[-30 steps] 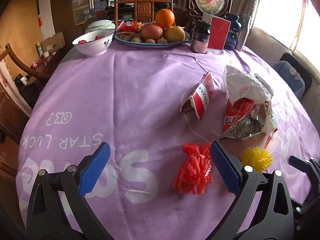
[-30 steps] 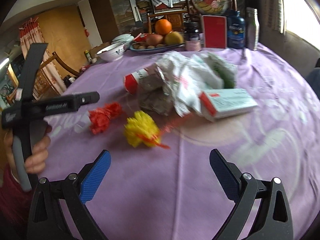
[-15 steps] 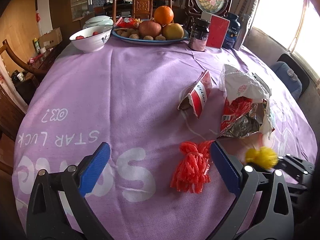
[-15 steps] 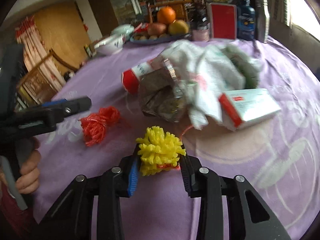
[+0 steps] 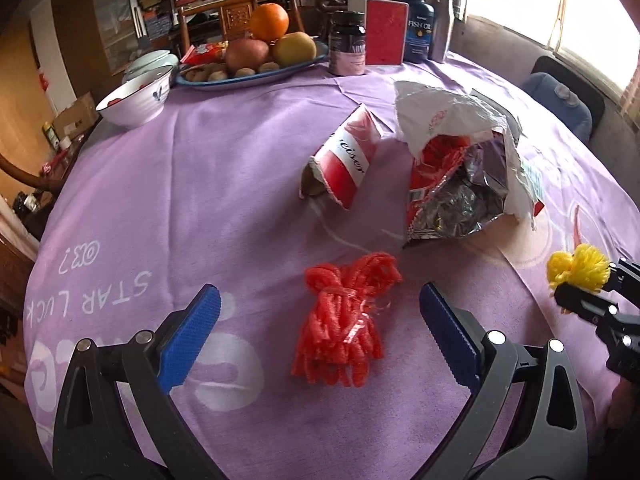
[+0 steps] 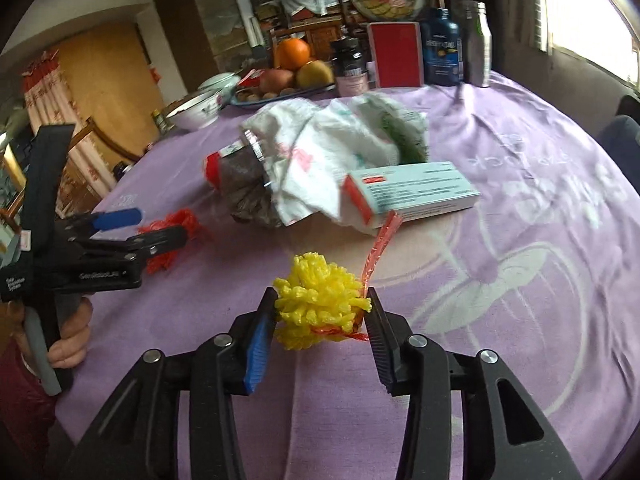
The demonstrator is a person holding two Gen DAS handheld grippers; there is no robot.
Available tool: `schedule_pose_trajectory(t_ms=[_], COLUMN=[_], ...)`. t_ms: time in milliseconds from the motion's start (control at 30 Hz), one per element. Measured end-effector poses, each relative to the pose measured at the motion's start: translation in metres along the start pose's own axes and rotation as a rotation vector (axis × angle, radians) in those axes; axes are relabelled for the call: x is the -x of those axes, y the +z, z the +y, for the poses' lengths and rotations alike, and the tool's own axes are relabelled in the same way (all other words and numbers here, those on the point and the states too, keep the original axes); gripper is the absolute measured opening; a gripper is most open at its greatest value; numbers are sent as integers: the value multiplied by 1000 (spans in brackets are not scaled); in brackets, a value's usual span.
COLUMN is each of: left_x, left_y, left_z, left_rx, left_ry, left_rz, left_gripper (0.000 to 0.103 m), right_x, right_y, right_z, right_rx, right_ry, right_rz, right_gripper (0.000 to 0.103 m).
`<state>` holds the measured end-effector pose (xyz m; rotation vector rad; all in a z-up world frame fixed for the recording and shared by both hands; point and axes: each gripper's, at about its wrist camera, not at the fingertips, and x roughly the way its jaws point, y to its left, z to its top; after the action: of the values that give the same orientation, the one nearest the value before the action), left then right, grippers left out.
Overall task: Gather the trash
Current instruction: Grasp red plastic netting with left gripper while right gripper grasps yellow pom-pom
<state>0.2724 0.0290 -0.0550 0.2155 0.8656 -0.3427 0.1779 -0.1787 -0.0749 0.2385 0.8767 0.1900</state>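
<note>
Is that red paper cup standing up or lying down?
Lying down. The red paper cup rests on its side on the purple tablecloth, its torn open end facing the camera.

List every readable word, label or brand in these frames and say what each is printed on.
"STAR LUCK" and "OK?": white print, upside down, on the purple tablecloth.
"FISH OIL": the dark blue bottle.
"...eiser": partial script on the red torn packet.
Large white letters near the left gripper: cut off, unreadable.
Dark supplement jar label: too blurred.
White medicine box and white plastic bag print: too small or blurred.
</note>
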Motion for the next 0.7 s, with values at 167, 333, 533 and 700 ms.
schedule_pose_trajectory(t_ms=[167,333,533,700], left_x=[-8,-11,12,32], left_y=[-1,-2,3,7], left_z=[1,1,10,18], left_rx=[0,1,42,64], left_ry=[-17,-28,-28,-7], left_rz=[36,56,-25,-97], left_gripper=[78,38,34,35], right_x=[3,2,2,5], right_y=[-1,-1,-2,-3], right_z=[0,-2,-1,7], right_rx=[-1,-15,-16,30], right_ry=[-6,-12,-16,-57], right_rz=[-9,0,0,-27], right_gripper=[57,70,52,39])
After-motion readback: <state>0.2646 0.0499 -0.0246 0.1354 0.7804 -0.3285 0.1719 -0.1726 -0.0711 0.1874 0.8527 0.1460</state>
